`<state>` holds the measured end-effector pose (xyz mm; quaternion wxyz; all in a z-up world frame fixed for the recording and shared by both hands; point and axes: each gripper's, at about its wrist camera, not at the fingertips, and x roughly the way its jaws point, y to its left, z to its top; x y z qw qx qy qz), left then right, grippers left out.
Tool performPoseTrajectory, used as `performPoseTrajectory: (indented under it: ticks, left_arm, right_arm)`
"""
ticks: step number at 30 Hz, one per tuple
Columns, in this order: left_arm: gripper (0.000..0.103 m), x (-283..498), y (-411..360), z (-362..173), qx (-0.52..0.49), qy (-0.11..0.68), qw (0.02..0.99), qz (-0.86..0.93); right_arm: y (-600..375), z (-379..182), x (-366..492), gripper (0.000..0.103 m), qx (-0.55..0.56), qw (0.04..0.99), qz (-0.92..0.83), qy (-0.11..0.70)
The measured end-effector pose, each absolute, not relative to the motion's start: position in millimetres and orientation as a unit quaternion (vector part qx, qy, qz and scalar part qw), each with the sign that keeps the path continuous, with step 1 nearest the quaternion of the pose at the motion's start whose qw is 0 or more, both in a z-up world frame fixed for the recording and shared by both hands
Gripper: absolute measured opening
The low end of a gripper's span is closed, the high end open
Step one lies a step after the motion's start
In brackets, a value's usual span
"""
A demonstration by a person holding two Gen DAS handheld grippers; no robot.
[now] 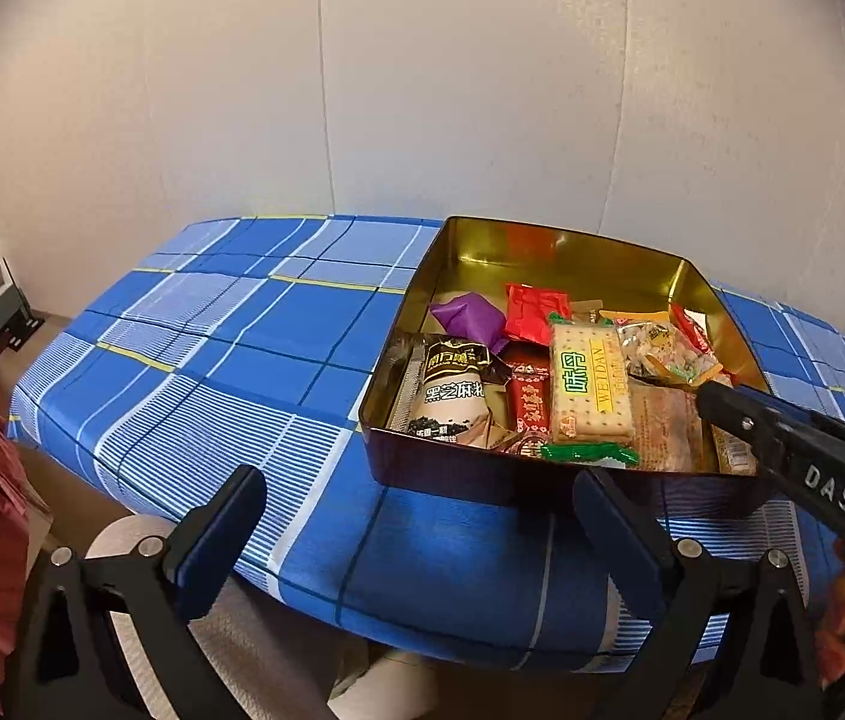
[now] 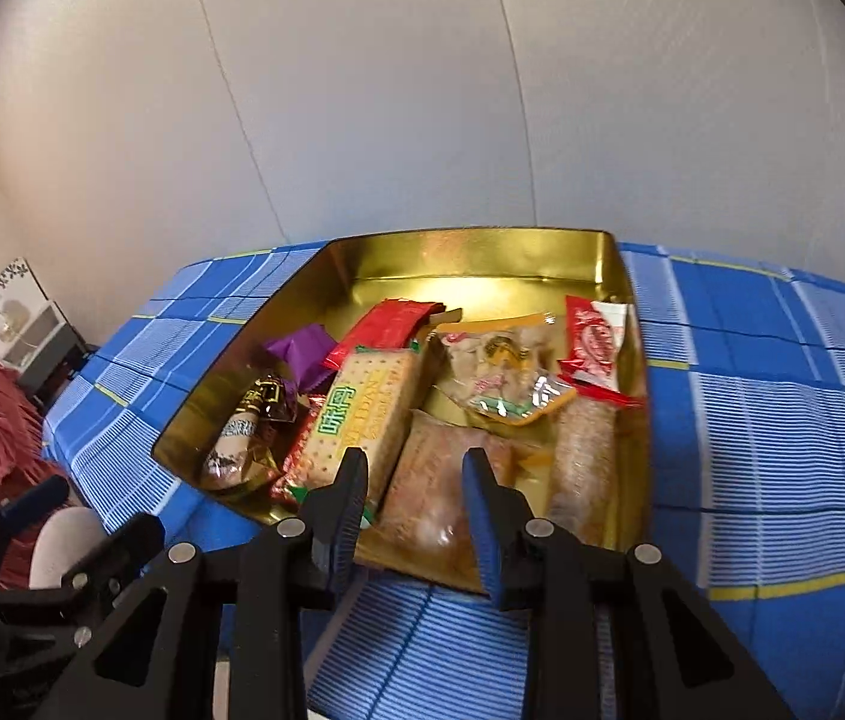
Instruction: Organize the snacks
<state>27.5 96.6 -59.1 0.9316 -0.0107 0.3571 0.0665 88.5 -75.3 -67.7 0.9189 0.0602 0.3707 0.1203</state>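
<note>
We hold our left gripper (image 1: 416,540) wide apart and empty over the near edge of the blue-checked counter (image 1: 230,360). Our right gripper (image 2: 416,516), fingers parted around nothing, hovers above the gold tin (image 2: 482,264), where the snacks lie: a cracker pack (image 1: 590,387) reading "WEIDAN", and a black sesame packet (image 1: 452,390).

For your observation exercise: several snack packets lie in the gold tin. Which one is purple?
The crumpled purple packet near the tin's left wall, beside the red packet. No other packet there is purple.
</note>
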Motion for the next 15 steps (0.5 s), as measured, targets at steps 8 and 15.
performPoseTrajectory:
  ticks: [8,15]
  left_arm:
    - [0.103,14.2,89.6,-50.6,0.007,0.344,0.936,0.078]
    - [0.103,3.4,91.4,-42.1,0.003,0.341,0.936,0.086]
  right_arm:
    - [-76.8,-55.2,55.5,0.042,0.039,0.934,0.074,0.347]
    - [-82.8,-45.7,30.5,0.042,0.045,0.938,0.065,0.336]
